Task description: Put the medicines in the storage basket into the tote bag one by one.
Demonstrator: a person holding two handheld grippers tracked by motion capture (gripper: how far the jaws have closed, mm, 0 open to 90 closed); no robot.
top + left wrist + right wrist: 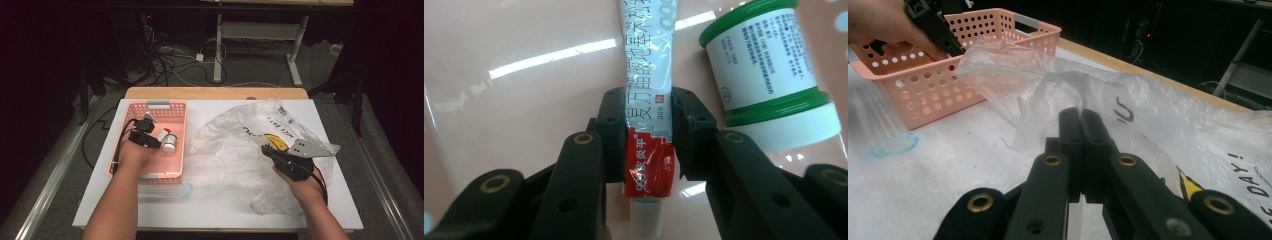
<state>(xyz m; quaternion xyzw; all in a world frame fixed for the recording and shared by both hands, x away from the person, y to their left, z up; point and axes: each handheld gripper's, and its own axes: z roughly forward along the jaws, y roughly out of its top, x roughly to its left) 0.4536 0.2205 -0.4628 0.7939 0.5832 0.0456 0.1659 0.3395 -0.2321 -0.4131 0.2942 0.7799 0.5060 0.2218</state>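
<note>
Two grippers; left [649, 127] clamps tube [649, 100], bottle [769, 75] beside; right [1081, 120] pinches bag [1158, 125]

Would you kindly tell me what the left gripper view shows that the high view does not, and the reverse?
Left gripper view alone: the red and white print on the tube, with the left tool's pads pressed against its sides, and the jar's green bands. High view alone: the plastic bag, the right tool, both forearms and the table. Both share the tube, the jar and the pink basket.
</note>
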